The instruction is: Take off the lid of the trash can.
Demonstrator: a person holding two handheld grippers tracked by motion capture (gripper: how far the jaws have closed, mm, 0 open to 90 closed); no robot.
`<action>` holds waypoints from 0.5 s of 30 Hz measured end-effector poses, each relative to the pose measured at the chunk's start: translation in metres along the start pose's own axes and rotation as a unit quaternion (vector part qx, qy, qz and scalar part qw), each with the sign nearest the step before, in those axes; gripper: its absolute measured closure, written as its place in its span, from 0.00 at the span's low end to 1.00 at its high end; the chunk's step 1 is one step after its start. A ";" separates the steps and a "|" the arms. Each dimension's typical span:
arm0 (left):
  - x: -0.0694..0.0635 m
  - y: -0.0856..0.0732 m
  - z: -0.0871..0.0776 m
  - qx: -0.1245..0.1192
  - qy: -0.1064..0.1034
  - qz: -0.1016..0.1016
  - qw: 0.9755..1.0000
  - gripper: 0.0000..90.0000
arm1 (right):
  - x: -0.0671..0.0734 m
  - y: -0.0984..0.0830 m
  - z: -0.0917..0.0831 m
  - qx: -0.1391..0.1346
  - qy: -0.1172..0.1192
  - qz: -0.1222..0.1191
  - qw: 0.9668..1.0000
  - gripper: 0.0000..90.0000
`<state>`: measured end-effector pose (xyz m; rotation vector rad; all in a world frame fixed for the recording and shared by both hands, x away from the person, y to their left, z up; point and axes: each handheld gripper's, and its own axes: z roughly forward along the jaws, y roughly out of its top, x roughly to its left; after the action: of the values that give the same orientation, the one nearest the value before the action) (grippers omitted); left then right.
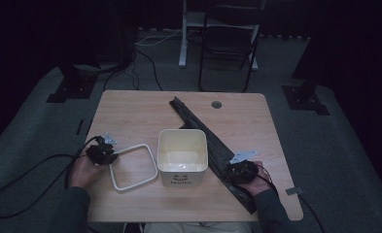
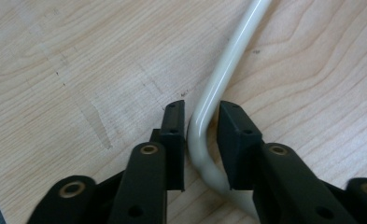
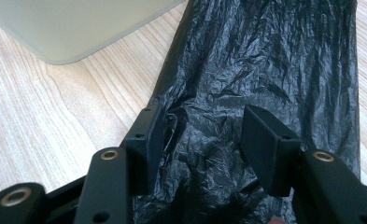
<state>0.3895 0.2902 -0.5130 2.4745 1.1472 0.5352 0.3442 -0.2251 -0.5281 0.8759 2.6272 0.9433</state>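
A white square ring point(image 1: 154, 165) of tube lies flat on the wooden table point(image 1: 130, 111), left of a white square bin point(image 1: 181, 177) marked "Hello". My left gripper point(image 1: 101, 151) sits at the ring's left corner. In the left gripper view its jaws point(image 2: 202, 109) straddle the bent ring point(image 2: 228, 56) with a thin gap at the right pad, so it is open. A long black plastic bag point(image 1: 198, 121) lies diagonally to the right of the bin. My right gripper point(image 1: 234, 167) rests over the bag's near part. Its jaws point(image 3: 200, 116) stand apart over the crinkled bag point(image 3: 265, 56), open.
The bin's pale corner point(image 3: 78, 23) lies just beyond the right gripper. A round cable hole point(image 1: 216, 104) is near the table's far edge. A dark chair point(image 1: 227, 43) and floor cables point(image 1: 145, 58) stand beyond the table. Bare wood lies at the far left of the table.
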 end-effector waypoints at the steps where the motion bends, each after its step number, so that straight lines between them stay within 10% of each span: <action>1: 0.000 0.000 -0.001 -0.003 0.000 -0.003 1.000 0.78 | 0.000 0.000 0.000 0.000 0.000 0.000 1.000 0.54; 15: 0.001 -0.013 -0.006 0.005 -0.022 -0.065 0.998 0.70 | 0.001 0.000 0.000 -0.001 0.001 -0.003 1.000 0.54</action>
<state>0.3788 0.2994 -0.5138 2.3865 1.2842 0.4364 0.3440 -0.2243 -0.5281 0.8673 2.6293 0.9461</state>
